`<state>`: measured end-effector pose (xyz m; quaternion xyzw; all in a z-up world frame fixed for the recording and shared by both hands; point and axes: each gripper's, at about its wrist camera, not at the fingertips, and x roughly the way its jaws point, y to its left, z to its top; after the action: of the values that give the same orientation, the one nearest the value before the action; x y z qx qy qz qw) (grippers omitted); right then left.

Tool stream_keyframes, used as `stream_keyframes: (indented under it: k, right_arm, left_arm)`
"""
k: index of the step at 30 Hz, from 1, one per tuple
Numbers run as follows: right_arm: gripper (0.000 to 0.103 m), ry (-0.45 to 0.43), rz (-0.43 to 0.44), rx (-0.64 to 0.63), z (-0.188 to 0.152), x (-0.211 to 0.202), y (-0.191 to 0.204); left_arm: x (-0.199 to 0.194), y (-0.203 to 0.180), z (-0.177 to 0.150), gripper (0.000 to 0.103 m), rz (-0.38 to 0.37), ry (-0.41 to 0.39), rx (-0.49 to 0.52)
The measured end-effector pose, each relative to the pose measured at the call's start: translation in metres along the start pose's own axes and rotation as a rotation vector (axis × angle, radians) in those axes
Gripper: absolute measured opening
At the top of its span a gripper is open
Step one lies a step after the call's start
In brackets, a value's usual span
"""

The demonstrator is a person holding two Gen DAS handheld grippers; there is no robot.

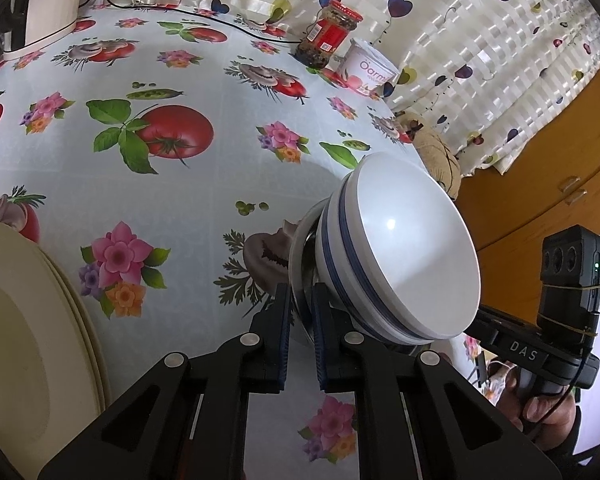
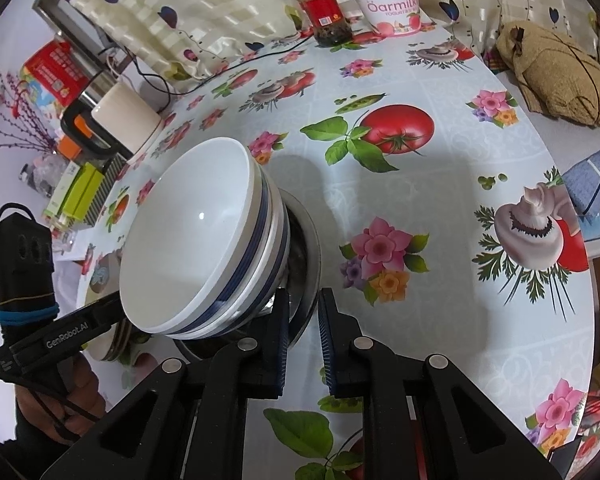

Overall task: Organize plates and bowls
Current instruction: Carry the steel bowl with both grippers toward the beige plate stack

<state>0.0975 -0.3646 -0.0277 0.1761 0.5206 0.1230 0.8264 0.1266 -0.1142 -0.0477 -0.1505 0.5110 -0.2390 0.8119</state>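
A stack of white bowls with blue stripes (image 1: 412, 248) (image 2: 188, 232) sits nested in a steel bowl (image 1: 298, 240) (image 2: 313, 240), all tilted on edge above the flowered tablecloth. My left gripper (image 1: 301, 300) is shut on the steel bowl's rim from one side. On the opposite side of that rim, my right gripper (image 2: 304, 304) is shut as well. Each gripper also shows in the other's view, held by a hand: the right gripper (image 1: 540, 340) and the left gripper (image 2: 60, 332). Cream plates (image 1: 28, 340) lie stacked at the near left.
A red-lidded jar (image 2: 324, 12) and a yogurt tub (image 2: 392, 10) stand at the table's far edge by the curtain. A white kettle (image 2: 124, 120) and boxes crowd the left side. A brown cloth bundle (image 2: 556, 76) lies at the right, and a wooden cabinet (image 1: 540, 200) stands beyond the table.
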Motion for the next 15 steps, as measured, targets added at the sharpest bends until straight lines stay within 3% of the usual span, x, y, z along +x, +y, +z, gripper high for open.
stream_keyframes:
  k: [15]
  right_arm:
    - [0.015, -0.001, -0.004, 0.000, -0.0008, -0.0018, 0.0029]
  left_arm:
    - [-0.0025, -0.0012, -0.0038, 0.010, 0.011, 0.000, 0.015]
